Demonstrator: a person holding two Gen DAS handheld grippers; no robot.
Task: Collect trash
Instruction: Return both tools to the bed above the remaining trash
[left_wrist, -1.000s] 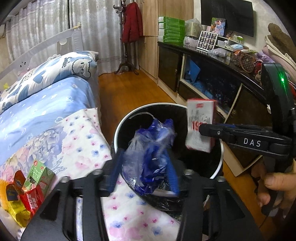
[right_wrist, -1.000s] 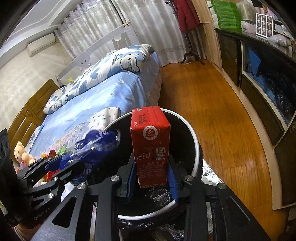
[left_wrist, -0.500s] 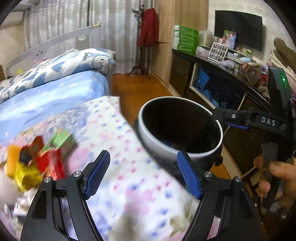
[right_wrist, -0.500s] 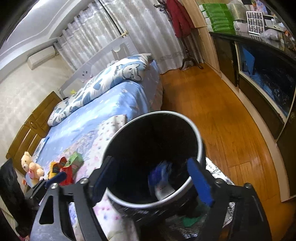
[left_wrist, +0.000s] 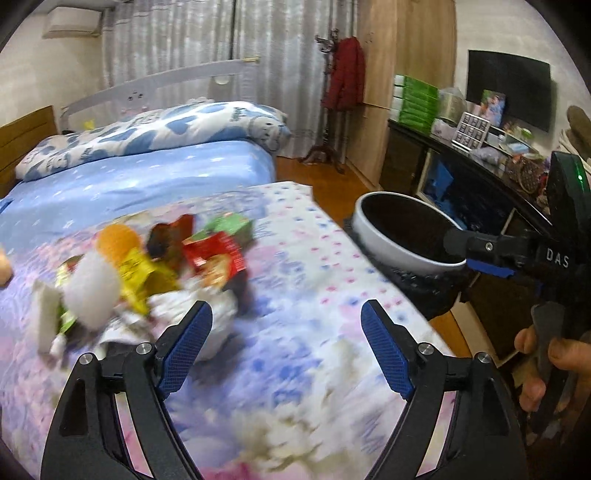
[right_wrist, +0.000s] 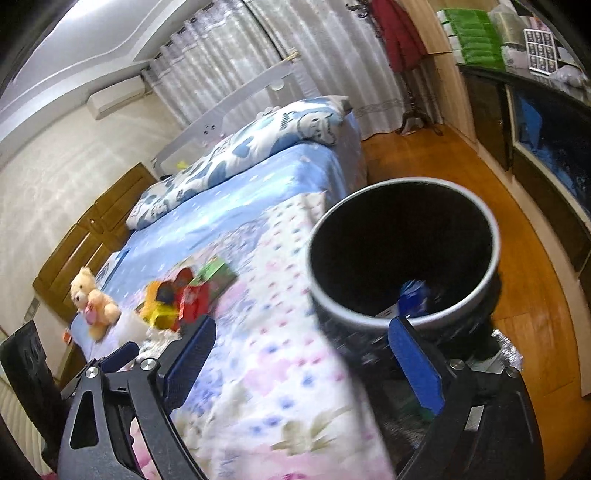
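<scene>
A pile of trash (left_wrist: 155, 266) lies on the flowered blanket: a red packet (left_wrist: 216, 258), a green carton (left_wrist: 231, 225), yellow wrappers and white tissue. My left gripper (left_wrist: 284, 325) hangs over the blanket just right of the pile, its jaws opening with nothing between them. The round black bin (right_wrist: 493, 258) stands beside the bed, with a blue bag (right_wrist: 413, 295) lying inside. My right gripper (right_wrist: 303, 332) is at the bin's near rim, its jaws opening and empty. It shows in the left wrist view as the right gripper (left_wrist: 476, 254), next to the bin (left_wrist: 402, 254).
A teddy bear (right_wrist: 92, 299) sits on the bed beyond the pile. A dark cabinet (left_wrist: 461, 177) with clutter on top runs along the right wall. Wooden floor (right_wrist: 443, 158) lies between bed and cabinet. A hand (left_wrist: 535, 362) holds the right gripper's handle.
The blue bag and the red carton have left the jaws and dropped into the bin. Both grippers opened wide. The left one swung left from the bin to the trash pile.
</scene>
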